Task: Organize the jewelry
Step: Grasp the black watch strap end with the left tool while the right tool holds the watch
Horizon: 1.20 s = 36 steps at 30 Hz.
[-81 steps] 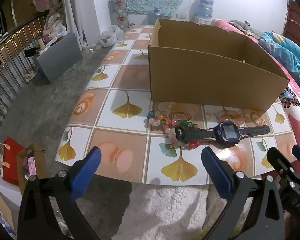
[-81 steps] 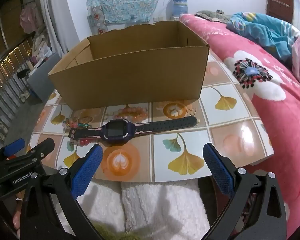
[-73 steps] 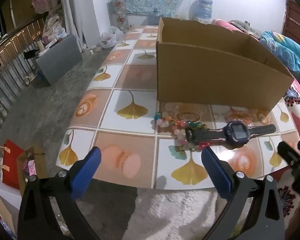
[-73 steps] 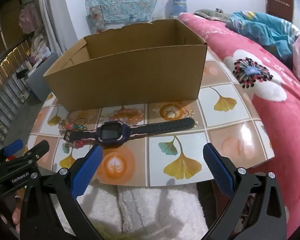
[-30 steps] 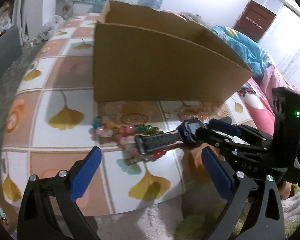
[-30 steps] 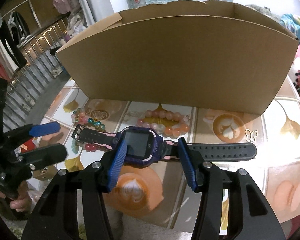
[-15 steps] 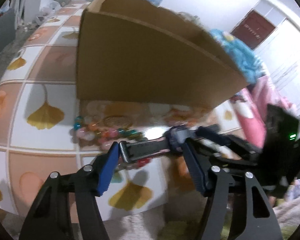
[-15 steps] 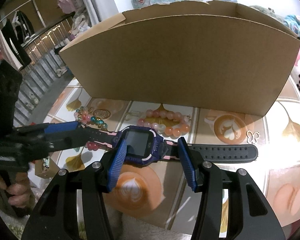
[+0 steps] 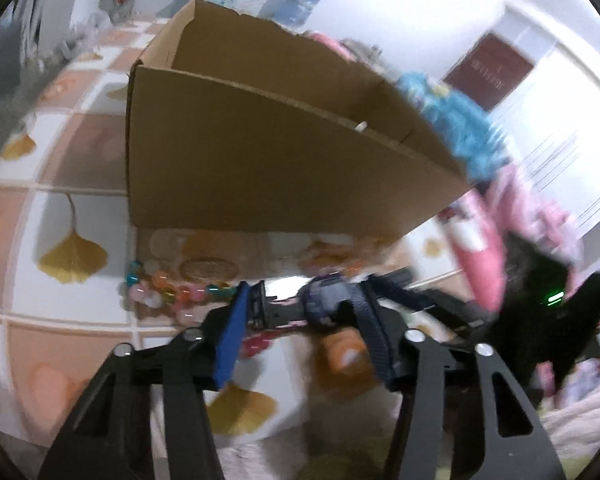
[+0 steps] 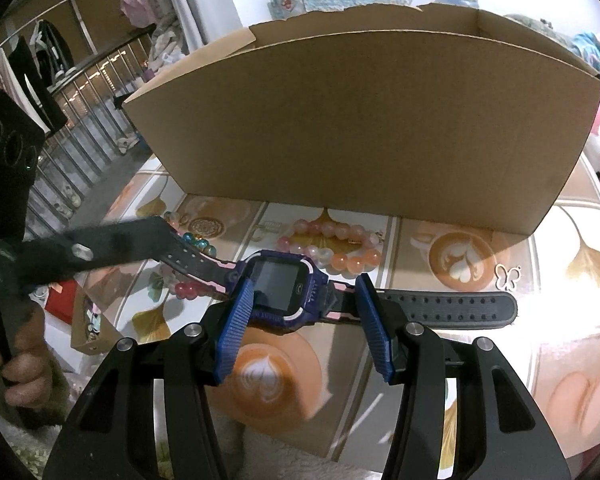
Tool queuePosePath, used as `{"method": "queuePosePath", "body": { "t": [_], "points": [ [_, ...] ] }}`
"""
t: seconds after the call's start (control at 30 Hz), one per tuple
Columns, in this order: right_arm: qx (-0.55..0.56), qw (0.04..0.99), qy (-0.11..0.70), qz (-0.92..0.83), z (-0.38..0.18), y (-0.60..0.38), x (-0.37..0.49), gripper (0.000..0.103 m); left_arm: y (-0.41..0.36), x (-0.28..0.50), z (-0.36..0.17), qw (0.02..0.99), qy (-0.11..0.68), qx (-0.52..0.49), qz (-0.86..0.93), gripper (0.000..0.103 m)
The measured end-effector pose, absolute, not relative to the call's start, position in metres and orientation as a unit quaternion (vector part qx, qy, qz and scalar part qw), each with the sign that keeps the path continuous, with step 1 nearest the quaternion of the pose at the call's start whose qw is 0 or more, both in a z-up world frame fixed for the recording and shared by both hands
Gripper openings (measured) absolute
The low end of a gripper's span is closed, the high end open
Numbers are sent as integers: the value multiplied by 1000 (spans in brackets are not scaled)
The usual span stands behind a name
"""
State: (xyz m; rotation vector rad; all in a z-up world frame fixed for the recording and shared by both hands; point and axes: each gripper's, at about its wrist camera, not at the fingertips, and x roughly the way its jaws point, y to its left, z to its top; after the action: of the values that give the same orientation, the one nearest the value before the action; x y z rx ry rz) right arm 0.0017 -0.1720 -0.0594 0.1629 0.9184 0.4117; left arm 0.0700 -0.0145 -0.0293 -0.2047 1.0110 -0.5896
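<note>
A purple smartwatch [image 10: 280,284] with a dark strap lies on the tiled table [image 10: 560,380] in front of a cardboard box [image 10: 360,120]. My right gripper [image 10: 304,284] is shut on the watch body, one blue pad against each side. My left gripper [image 9: 304,292] is closing, and the watch's [image 9: 328,300] free strap end shows in the gap between its pads. That view is blurred, so contact is unclear. From the right wrist view, one left gripper finger [image 10: 120,244] covers the strap's tip. A pink bead bracelet [image 10: 340,240] and a multicoloured one [image 9: 156,292] lie behind the watch.
The box [image 9: 260,160] is open at the top and stands close behind the jewelry. A small butterfly charm [image 10: 508,274] lies to the right. A pink flowered bed [image 9: 480,240] borders the table's right side. A hand [image 10: 24,360] holds the left gripper at the left edge.
My left gripper has come in toward the watch's strap end and its jaws have narrowed a lot. The right gripper and the watch body have stayed put.
</note>
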Motion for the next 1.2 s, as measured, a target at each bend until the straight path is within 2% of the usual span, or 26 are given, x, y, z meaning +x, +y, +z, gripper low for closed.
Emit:
{"method": "queuePosePath", "body": {
  "t": [0.07,0.17,0.27,0.47,0.67,0.97,1.2],
  "points": [
    [80,873,439,198,-60,-172,2,50,-20,69,-31,837,473,-66,-266,30],
    [84,873,437,198,-60,-173,2,50,-28,68,-33,844,473,-34,-252,18],
    [98,872,437,198,-58,-180,1,46,-38,65,-36,852,469,18,-232,13],
    [139,888,411,151,-44,-234,-13,46,-43,58,-41,858,462,57,-219,13],
    [214,867,436,110,-58,-285,-16,38,-44,58,-42,859,461,66,-214,13],
    [251,847,458,98,-73,-293,-7,33,-48,60,-46,858,464,66,-210,13],
    [246,850,458,85,-72,-293,0,33,-48,60,-46,858,463,67,-213,13]
  ]
}}
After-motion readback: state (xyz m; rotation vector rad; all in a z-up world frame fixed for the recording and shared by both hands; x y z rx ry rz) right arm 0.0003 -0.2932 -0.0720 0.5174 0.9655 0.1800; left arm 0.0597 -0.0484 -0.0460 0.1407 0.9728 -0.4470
